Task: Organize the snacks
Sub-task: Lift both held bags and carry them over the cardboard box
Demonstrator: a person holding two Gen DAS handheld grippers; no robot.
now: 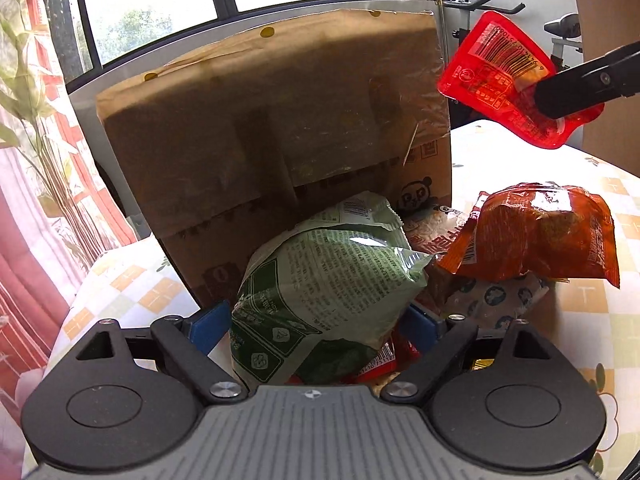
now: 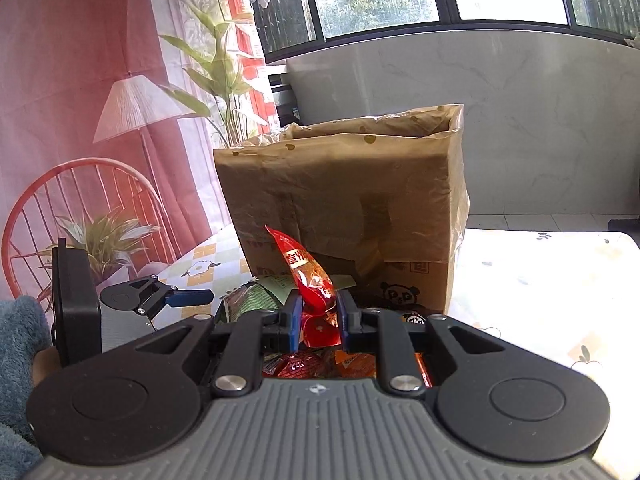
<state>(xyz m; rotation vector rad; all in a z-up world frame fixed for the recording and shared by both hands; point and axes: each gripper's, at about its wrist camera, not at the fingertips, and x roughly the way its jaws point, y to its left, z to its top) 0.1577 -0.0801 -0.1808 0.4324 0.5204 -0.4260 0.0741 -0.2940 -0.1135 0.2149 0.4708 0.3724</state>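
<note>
The cardboard box (image 2: pixel 348 208) stands open-topped on the bench (image 2: pixel 540 280), lined with crinkled brown paper folded over its rim, so it looks like the place the snacks are meant to end up. The right tool (image 2: pixel 319 312) is clenched on a glossy red packet (image 2: pixel 310 276), pinching its lower end so the slick, flat pouch stands up in front of the box, lifted clear of the heap and seemingly ready to go over the rim. The left tool (image 1: pixel 316 324) sits low at the foot of the box with its blue pads on either side of a puffy green bag (image 1: pixel 320 288); I cannot tell whether it actually grips. Just right of that bag, an orange packet (image 1: pixel 536 232), crumpled and shiny, rests on the remaining pile against the box.
</note>
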